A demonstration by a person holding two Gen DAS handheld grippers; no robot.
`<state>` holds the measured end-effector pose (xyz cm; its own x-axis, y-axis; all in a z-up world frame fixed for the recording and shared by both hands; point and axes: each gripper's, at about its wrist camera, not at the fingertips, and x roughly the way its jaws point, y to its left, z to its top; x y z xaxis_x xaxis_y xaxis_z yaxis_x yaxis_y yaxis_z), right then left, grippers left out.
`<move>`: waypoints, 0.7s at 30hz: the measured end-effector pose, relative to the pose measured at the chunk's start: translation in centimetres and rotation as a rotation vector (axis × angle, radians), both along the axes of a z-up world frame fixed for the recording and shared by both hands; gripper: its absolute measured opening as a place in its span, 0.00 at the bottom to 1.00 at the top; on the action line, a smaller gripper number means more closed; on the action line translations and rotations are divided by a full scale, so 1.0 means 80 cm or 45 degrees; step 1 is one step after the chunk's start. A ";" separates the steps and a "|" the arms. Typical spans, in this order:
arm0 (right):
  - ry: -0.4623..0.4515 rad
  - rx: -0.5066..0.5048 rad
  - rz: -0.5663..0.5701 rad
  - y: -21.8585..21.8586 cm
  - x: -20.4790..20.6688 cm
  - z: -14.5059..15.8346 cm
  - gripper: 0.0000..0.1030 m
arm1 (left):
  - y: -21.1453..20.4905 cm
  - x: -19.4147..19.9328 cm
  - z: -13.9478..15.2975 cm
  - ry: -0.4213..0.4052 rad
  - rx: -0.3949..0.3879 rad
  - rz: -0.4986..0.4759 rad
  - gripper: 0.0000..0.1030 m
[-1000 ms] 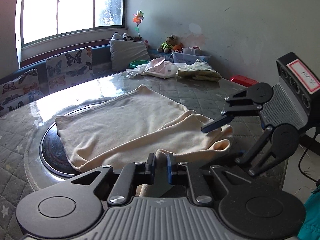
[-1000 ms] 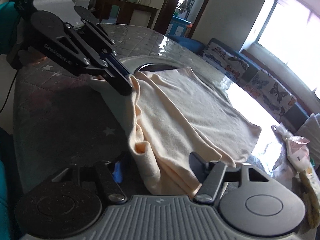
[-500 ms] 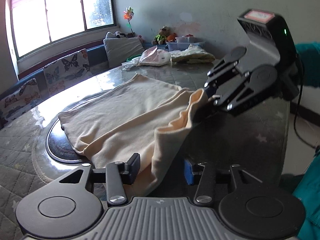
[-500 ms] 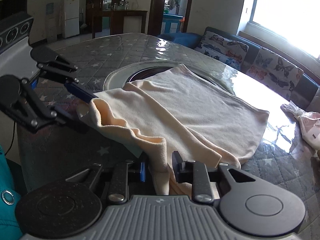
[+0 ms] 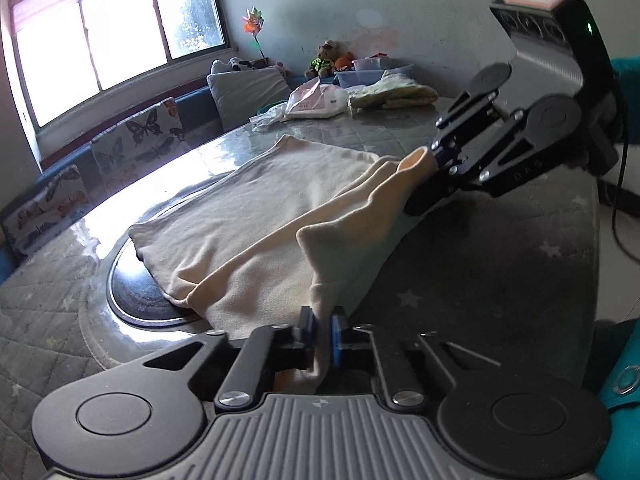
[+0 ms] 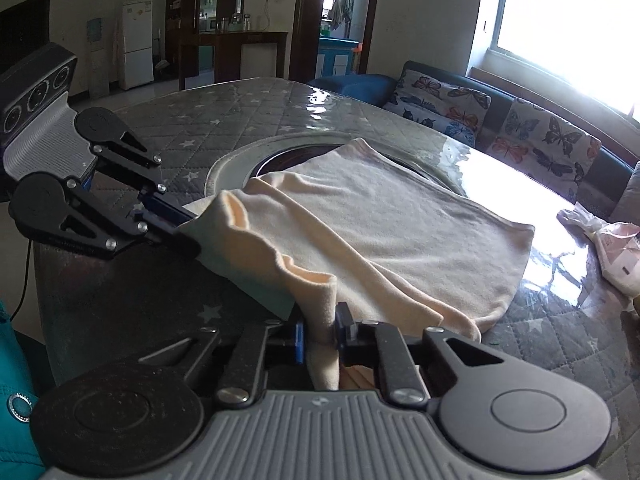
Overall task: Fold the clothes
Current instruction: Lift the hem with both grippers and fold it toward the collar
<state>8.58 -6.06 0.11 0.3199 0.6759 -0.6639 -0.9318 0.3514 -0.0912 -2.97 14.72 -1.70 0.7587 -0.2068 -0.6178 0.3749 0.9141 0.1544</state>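
Note:
A cream garment [image 5: 260, 208] [image 6: 400, 216] lies flat on the table, its near side folded over in a long ridge. In the left wrist view my left gripper [image 5: 322, 322] is shut on the near end of that ridge. My right gripper [image 5: 424, 178] grips the ridge's far end at upper right. In the right wrist view my right gripper [image 6: 319, 326] has its jaws closing, pads pressed on a fold of the cloth. The left gripper [image 6: 188, 234] holds the other end at left. The edge hangs taut between them, slightly raised.
The table wears a grey quilted star cover [image 5: 500, 264] with a dark round inset [image 5: 136, 300] under the garment. A plastic bag [image 5: 320, 98] and folded clothes [image 5: 394, 94] sit at the far end. Butterfly cushions [image 6: 552, 140] line the window bench. A teal sleeve [image 5: 624, 400] is at right.
The left jaws let go of the cloth, opened, then shut again on the fold. The right jaws narrowed from wide open onto the cloth. Both grippers rolled and the edge lifted.

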 end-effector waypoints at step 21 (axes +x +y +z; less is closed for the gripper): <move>0.074 0.031 0.251 -0.056 -0.105 0.084 0.10 | -0.005 -0.133 0.092 -0.043 -0.142 -0.086 0.05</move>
